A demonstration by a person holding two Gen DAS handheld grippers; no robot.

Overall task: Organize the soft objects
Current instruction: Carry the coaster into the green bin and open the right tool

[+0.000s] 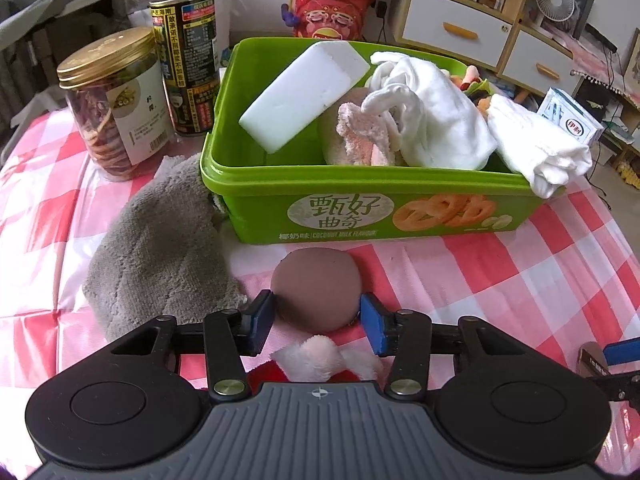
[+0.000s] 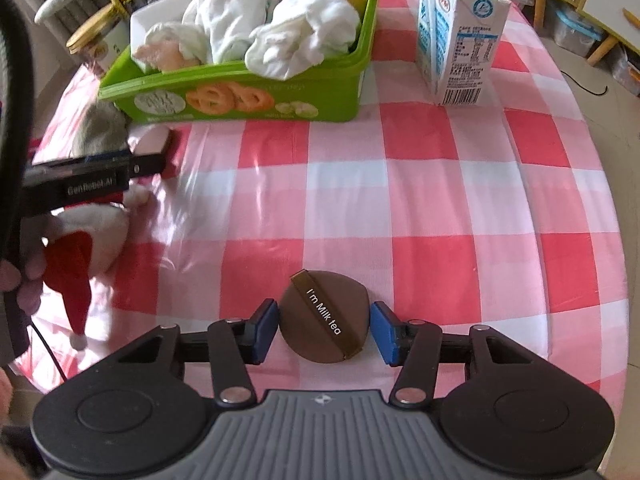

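Puffs (image 1: 317, 289) (image 2: 324, 317) sit between my parted left fingers (image 1: 316, 322) and right fingers (image 2: 324, 330), contact unclear; Santa plush (image 1: 320, 360) half-hidden.

Gold-lidded clear jar (image 1: 116, 104) standing on pink checked tablecloth (image 2: 420, 200), dark printed can (image 1: 187, 60) sitting just behind it. Blue-and-white milk carton (image 2: 460, 36) standing upright on cloth. Red bucket (image 1: 330, 10), small white fan (image 1: 555, 0), drawer cabinet (image 1: 472, 20) showing in background.
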